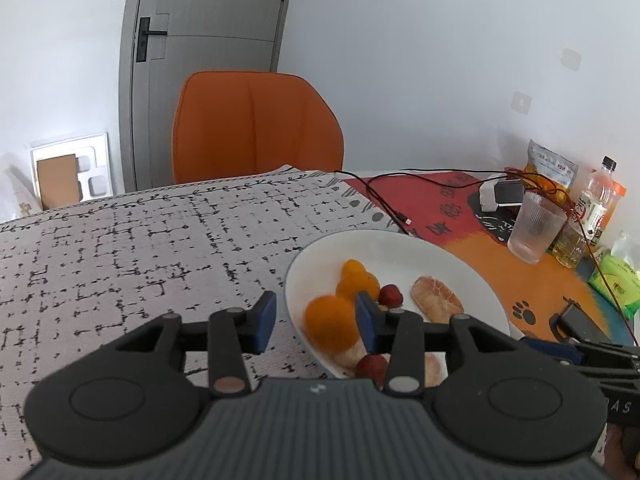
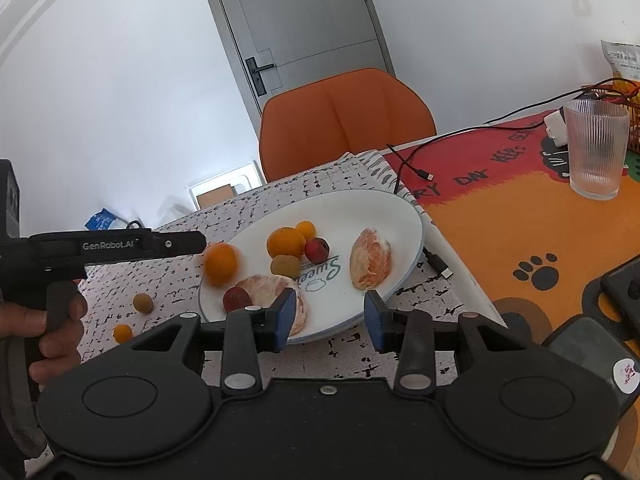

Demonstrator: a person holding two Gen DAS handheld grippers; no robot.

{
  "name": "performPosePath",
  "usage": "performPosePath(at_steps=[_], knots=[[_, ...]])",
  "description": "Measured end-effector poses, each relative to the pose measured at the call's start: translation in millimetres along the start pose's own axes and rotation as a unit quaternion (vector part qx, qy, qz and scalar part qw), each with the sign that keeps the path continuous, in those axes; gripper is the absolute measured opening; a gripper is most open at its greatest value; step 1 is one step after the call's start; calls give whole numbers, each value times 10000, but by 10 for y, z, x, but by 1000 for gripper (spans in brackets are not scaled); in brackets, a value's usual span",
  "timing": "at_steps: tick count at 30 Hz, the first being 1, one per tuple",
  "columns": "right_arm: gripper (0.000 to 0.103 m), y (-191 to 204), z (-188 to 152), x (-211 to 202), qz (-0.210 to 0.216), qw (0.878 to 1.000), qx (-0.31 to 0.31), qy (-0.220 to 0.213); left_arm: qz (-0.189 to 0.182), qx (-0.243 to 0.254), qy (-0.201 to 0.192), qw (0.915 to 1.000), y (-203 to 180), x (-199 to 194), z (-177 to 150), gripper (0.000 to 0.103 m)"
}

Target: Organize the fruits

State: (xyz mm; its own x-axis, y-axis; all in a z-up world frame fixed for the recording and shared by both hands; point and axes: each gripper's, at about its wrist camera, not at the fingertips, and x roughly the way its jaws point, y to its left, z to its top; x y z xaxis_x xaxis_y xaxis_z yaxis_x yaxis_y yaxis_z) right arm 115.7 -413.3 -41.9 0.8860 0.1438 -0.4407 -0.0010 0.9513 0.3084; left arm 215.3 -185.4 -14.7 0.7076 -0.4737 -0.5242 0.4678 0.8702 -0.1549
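- Left gripper [image 1: 316,320] stands partly open above the left rim of the plate [image 1: 400,248]. A round orange fruit [image 1: 330,320] shows between its fingers, close to the right pad. A gap remains at the other pad, so the fruit seems not to be clamped.
- Right gripper [image 2: 331,318] is partly open too and has hold of nothing. It hangs at the near rim of the plate, just beside a peeled citrus piece [image 2: 272,292].
- A second peeled piece [image 2: 370,260] lies toward the right rim of the plate. Small orange, red and olive-brown fruits sit around the middle.
- Two fruits are still off the plate, on the patterned cloth [image 1: 140,260] toward the near left edge of the table: an olive fruit [image 2: 143,303] and a tiny orange fruit [image 2: 123,333].
- These small fruits are probably light, with smooth, rather firm skin. They are round, so they can roll or slip out of the pads. The best hold is likely across the widest part, with the pads level.
- The peeled pieces look soft, wet and easy to crush. They probably need a gentle grip across the thick middle, not at the thin ends.
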Motion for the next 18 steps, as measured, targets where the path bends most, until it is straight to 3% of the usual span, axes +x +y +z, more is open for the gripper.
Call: performPosePath(at_steps=[3, 6, 9, 11, 18], knots=[[44, 31, 6, -5, 15, 10000, -17, -20, 74, -64, 58, 9999, 74, -54, -33, 42], [45, 74, 0, 0, 49, 10000, -55, -15, 196, -128, 84, 9997, 154, -112, -49, 50], [48, 122, -8, 14, 63, 9999, -84, -10, 324, -202, 66, 9992, 232, -186, -67, 61], [50, 150, -13, 21, 79, 9999, -102, -6, 472, -240, 39, 9986, 281, -239, -84, 76], [68, 269, -27, 26, 112, 9997, -188, -45, 823, -228, -55, 9963, 420, -425, -150, 84]])
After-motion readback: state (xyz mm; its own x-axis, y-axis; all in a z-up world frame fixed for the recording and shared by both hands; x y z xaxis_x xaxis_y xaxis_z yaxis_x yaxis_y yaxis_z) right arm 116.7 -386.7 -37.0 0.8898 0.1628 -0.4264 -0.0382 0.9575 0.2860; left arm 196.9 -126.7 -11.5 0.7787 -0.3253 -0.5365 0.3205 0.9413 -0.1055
